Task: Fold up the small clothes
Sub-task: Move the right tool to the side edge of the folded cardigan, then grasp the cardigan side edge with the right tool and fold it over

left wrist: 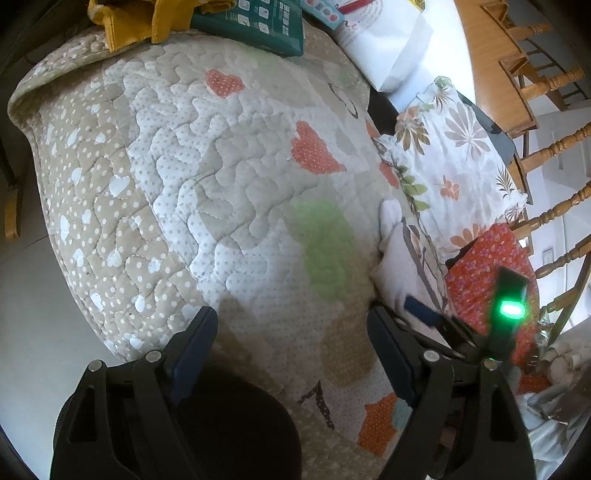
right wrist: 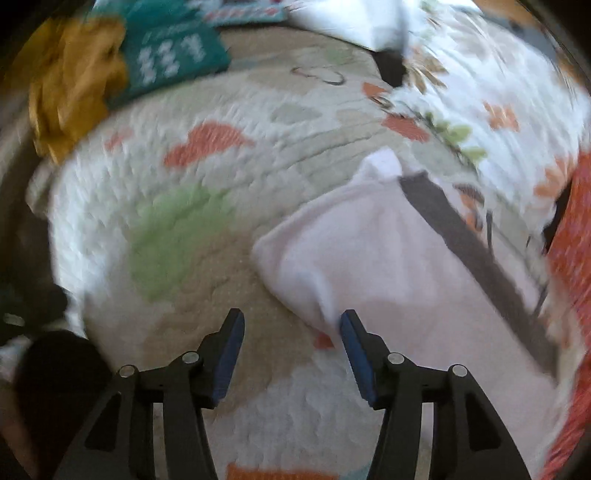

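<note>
the pale pink folded garment with a dark stripe (right wrist: 402,258) lies on the quilted beige bedspread with orange and green patches (right wrist: 207,236), right of centre. the right gripper (right wrist: 291,350) hovers wide open at its near corner, one pad touching. the left gripper (left wrist: 291,354) hangs wide open over bare quilt, left of the garment.

Quilt (left wrist: 192,177): beige and white, dotted, with orange hearts and a green patch, covering the whole work surface. Mustard cloth (left wrist: 125,18): lying bunched at the quilt's far left edge, touching a teal box (left wrist: 258,26). White bag (left wrist: 388,48): sitting just right of the box. Floral pillow (left wrist: 454,155): white with orange and brown flowers, resting along the quilt's right side. Red fabric (left wrist: 484,273): small-patterned, lying just below the pillow. Wooden chairs (left wrist: 546,88): standing beyond the pillow, at far right.
</note>
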### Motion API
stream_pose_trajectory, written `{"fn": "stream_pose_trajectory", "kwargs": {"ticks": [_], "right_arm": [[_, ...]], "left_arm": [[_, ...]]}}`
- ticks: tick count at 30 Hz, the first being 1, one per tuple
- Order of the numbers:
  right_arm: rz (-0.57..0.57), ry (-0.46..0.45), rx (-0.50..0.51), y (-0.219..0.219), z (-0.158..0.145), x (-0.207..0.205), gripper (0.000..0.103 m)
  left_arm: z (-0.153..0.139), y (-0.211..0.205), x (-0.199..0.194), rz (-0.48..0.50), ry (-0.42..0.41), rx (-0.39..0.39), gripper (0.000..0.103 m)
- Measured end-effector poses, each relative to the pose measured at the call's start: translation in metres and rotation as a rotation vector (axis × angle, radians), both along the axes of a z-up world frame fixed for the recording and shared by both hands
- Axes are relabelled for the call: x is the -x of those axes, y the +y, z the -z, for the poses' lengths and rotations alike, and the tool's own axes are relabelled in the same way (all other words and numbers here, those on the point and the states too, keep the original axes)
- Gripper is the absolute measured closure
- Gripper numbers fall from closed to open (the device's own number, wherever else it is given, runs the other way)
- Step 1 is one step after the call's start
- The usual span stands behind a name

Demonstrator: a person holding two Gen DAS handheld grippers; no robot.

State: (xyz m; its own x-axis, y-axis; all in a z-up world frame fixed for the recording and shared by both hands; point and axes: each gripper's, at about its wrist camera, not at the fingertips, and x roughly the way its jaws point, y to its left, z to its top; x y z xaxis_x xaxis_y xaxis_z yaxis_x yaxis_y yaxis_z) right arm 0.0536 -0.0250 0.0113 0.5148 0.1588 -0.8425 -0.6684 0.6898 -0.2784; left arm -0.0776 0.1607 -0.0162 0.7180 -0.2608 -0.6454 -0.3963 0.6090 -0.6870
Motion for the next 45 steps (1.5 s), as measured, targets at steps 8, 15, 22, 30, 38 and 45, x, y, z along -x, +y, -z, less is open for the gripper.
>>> {"fn": "stream_pose_trajectory", "kwargs": {"ticks": [8,15,22,30,38,45], "right_arm": [[0.198,-0.06,0.064,0.027,0.012,-0.057,0.072],[0.308,0.065,-0.183,-0.017,-0.018,-0.073,0.085],[0.569,0.035,-0.535,-0.186,-0.089,-0.083,0.085],[0.916,0.066,-0.654,-0.389,-0.052,-0.033,0.085],[0.94,0.222,-0.811,-0.434,0.008,-0.013,0.083],[0.903,0.219,-0.84,-0.449,-0.001,0.005,0.072]], "left_arm": [[0.002,0.002,0.0,-0.01,0.022,-0.016,0.021],[-0.002,-0.006,-0.003,-0.016,0.048,-0.069,0.021],[-0.012,-0.03,-0.01,0.01,0.076,-0.189,0.021],[-0.017,-0.063,-0.022,0.074,0.106,-0.297,0.021],[-0.032,-0.1,-0.033,0.221,0.146,-0.397,0.021],[-0.065,-0.152,-0.065,0.391,0.086,-0.372,0.021]]}}
